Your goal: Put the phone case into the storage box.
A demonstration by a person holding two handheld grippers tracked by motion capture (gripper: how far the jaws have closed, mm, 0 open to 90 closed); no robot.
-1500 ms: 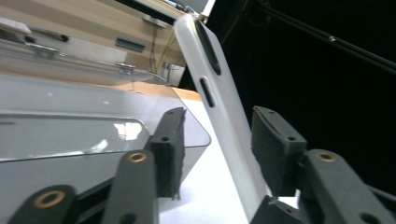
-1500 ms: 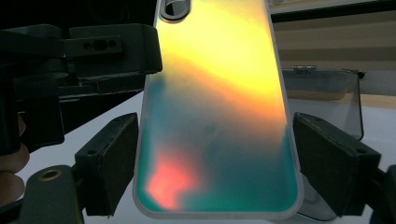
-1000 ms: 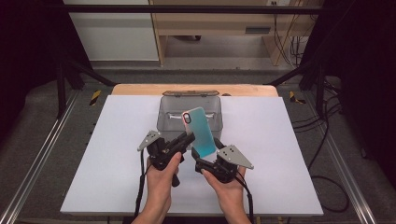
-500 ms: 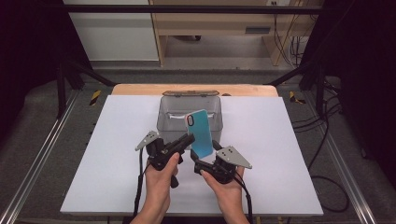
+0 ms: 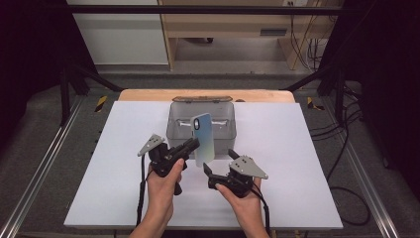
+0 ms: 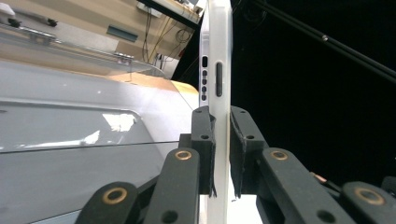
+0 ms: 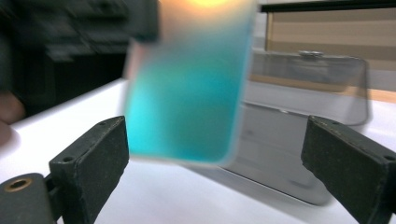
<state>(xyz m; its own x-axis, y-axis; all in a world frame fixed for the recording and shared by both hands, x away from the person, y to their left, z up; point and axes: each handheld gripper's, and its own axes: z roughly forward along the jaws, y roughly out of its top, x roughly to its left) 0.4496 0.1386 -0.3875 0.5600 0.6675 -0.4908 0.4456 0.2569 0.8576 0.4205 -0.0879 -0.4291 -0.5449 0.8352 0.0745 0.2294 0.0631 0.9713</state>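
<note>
Left gripper (image 5: 190, 145) clamped on phone case (image 5: 203, 139) edge, pads (image 6: 204, 140) pressing both faces; case upright above the table (image 5: 297, 148), just in front of the grey box (image 5: 178, 124). Right gripper (image 5: 207, 171) wide apart, holding nothing, just below the case's lower end. Case blurred in right gripper view, teal, between the jaws but farther off.

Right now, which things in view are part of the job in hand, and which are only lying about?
Part of the job:
- phone case, upright, clamped by the left gripper
- right gripper, open, just below the case
- clear plastic box behind the case

Only lying about:
- white table
- cables on the floor at the right
- wooden furniture at the back
</note>
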